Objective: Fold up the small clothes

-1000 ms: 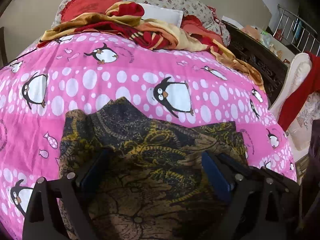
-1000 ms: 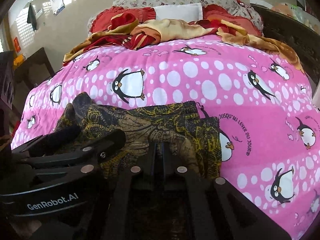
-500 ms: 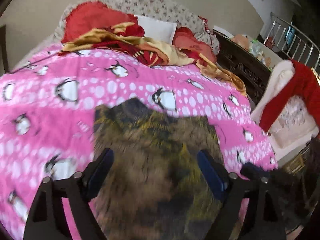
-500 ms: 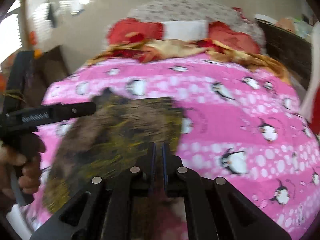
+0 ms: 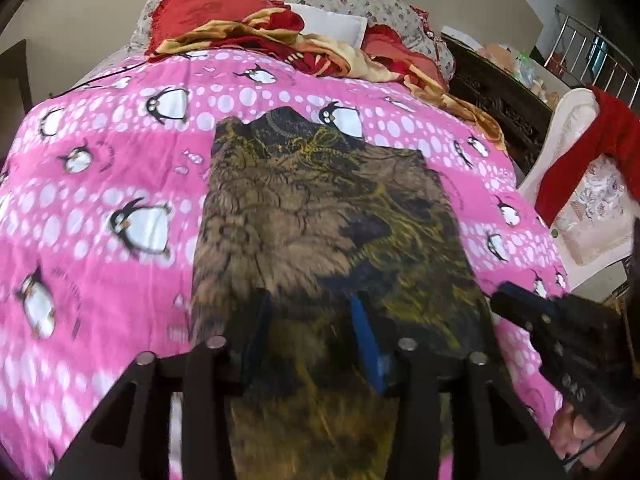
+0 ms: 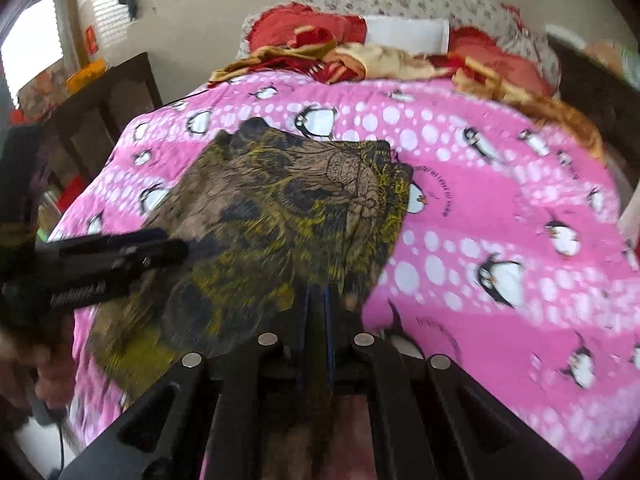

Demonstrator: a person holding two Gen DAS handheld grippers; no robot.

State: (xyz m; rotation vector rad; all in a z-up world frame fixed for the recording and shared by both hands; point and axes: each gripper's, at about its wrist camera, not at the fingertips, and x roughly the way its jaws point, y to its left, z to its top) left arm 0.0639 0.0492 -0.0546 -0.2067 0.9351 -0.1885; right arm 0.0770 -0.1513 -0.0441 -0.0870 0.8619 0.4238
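While one dark yellow-patterned garment [image 5: 320,216] lies spread on the pink penguin bedspread [image 5: 100,208], its near edge is pinched by the right gripper [image 6: 316,300], jaws nearly closed on cloth, and the left gripper [image 5: 308,320], jaws partly open, straddles that edge, grip uncertain.

garment [image 5: 320,220] near edge: off-frame | left hand-held gripper [image 5: 308,312] grip: unclear | print: motion-blurred
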